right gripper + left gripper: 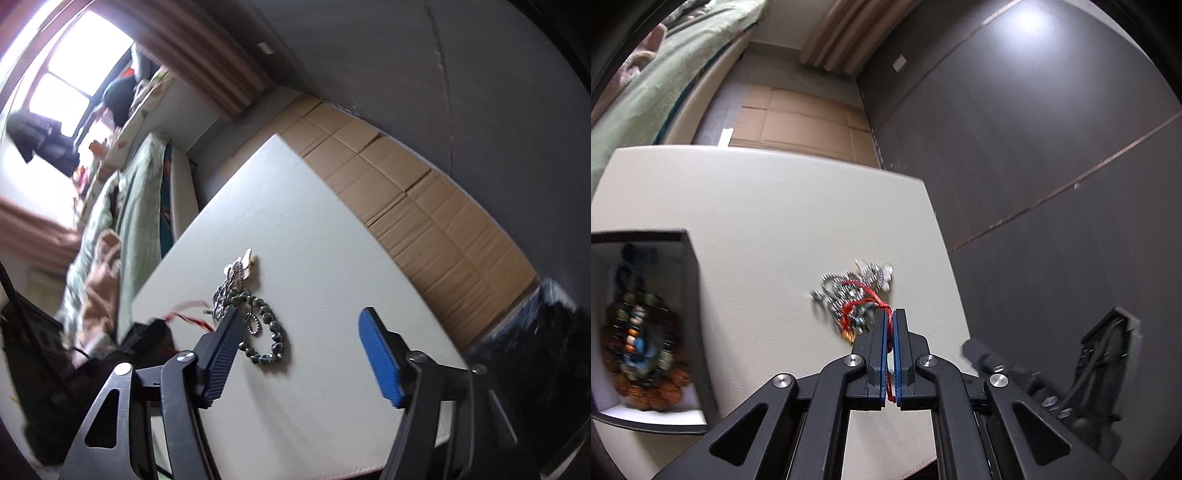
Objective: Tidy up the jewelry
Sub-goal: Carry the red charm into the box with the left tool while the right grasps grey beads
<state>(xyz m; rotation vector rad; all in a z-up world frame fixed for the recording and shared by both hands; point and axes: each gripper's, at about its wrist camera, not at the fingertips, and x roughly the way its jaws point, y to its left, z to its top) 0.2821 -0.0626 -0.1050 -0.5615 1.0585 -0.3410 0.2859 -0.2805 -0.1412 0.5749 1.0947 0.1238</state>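
1. Right hand-held gripper stands wide, blue pads apart, nothing between them.
2. Green bead bracelet lies on the white table, at nine o'clock of the gap.
3. Silver chains heaped at eleven o'clock, red cord trailing off towards nine.

Your left wrist camera looks steeply down along its tool at the white surface, close over the jewelry pile, while your right wrist camera, rolled sideways, views the same surface and pile from slightly farther back.
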